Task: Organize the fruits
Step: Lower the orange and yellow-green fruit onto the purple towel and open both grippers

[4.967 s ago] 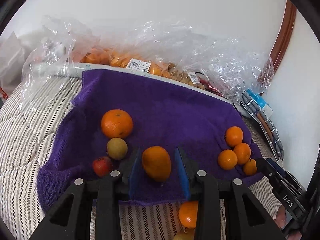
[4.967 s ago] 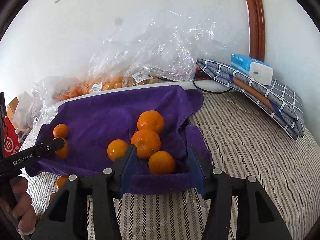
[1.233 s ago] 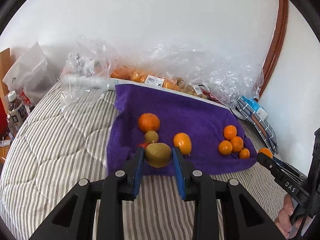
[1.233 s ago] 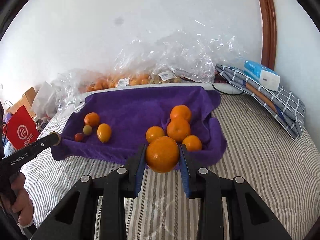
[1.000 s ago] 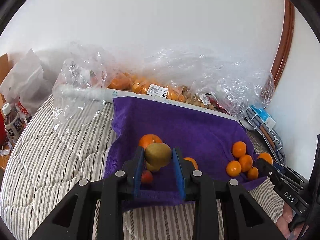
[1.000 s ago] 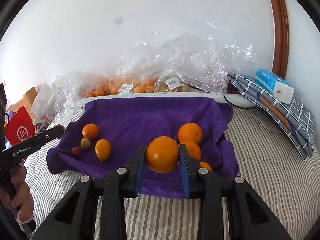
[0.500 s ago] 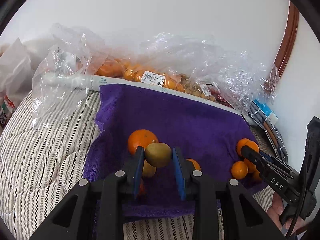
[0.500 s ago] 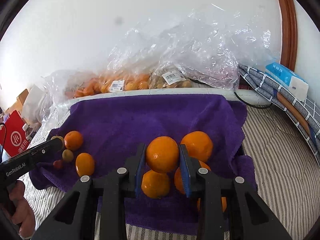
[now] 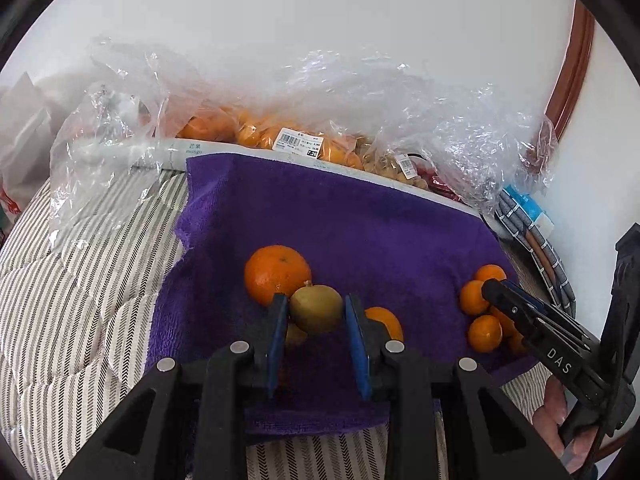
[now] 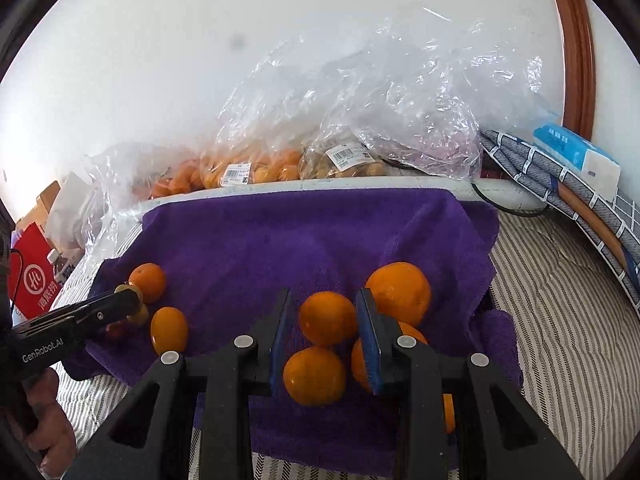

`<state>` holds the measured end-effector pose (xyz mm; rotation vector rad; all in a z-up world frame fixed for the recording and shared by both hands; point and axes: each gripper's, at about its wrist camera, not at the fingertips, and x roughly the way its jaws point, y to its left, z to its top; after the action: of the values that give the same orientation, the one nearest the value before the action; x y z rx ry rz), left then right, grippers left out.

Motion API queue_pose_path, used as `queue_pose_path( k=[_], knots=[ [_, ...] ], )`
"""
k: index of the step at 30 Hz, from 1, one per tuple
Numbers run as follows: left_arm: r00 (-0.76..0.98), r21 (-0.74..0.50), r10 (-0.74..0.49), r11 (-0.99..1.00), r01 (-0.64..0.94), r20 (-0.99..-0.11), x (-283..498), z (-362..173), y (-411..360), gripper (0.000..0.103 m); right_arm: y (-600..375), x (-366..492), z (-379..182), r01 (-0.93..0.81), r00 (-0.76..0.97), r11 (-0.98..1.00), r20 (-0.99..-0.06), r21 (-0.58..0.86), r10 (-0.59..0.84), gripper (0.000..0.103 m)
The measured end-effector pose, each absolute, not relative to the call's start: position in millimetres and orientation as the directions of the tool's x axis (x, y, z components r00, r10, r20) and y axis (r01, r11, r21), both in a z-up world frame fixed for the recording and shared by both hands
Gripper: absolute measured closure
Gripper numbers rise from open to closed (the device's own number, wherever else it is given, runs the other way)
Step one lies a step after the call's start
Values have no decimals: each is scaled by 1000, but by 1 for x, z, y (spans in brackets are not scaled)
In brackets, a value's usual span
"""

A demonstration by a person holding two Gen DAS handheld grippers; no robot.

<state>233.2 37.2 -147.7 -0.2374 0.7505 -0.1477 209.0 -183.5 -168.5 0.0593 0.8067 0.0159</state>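
Left gripper (image 9: 316, 330) is clamped on a kiwi (image 9: 317, 308), held above the towel (image 9: 340, 216) near its front-left corner, just in front of a big orange (image 9: 277, 274); released from there, the kiwi could roll off the front edge onto the bed (image 9: 80, 280). Right gripper (image 10: 327, 338) is clamped on an orange (image 10: 328, 318) above the pile (image 10: 398, 294) at the towel's front-right corner; dropped onto that pile, it may knock neighbours loose over the edge.
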Motion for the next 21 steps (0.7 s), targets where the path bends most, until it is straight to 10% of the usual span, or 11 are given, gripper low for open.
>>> queue_pose_path(
  k=[7,21],
  knots=[
    [755,-218,-174,975,42,-632,223,-133,36,60,-185,194,-157,19,715,998,-698,53,24,48],
    [793,-102,-85,994,29,-603,122,-63,18,16,-172,96,-57,112,696,994,-714,9,-72,39]
  ],
)
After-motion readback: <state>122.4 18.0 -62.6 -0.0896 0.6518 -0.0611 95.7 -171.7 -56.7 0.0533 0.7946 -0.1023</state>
